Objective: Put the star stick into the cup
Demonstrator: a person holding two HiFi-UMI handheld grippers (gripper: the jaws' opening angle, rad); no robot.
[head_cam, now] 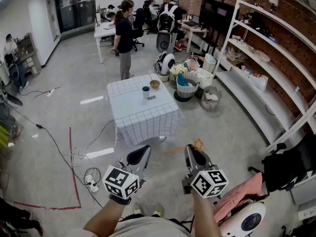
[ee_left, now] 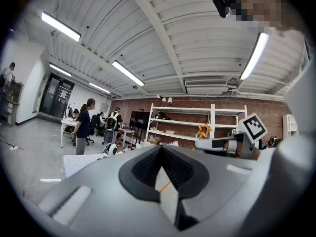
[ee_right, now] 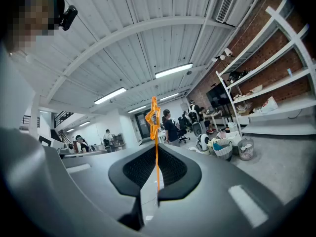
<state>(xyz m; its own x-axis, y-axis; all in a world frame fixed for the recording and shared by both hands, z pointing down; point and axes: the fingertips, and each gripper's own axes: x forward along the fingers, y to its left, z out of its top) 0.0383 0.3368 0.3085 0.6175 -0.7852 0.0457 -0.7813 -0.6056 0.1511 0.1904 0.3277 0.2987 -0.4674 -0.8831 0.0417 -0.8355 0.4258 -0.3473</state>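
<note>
An orange star stick [head_cam: 198,144] is pinched in my right gripper [head_cam: 193,151], which is shut on its thin shaft; in the right gripper view the star [ee_right: 154,113] stands above the jaw tips [ee_right: 156,149]. The dark cup [head_cam: 145,91] stands upright on the table with the checked cloth [head_cam: 133,117], well ahead of both grippers. My left gripper [head_cam: 142,152] hangs beside the right one with its jaws together and nothing in them [ee_left: 161,149]. From the left gripper view the star [ee_left: 202,130] shows at the right gripper's tip.
A small bowl [head_cam: 155,84] and a small dark object [head_cam: 151,98] sit near the cup. A person [head_cam: 124,38] stands behind the table. Baskets [head_cam: 186,88] crowd its far right side. White shelves [head_cam: 256,58] line the right wall. Cables [head_cam: 79,157] lie on the floor at left.
</note>
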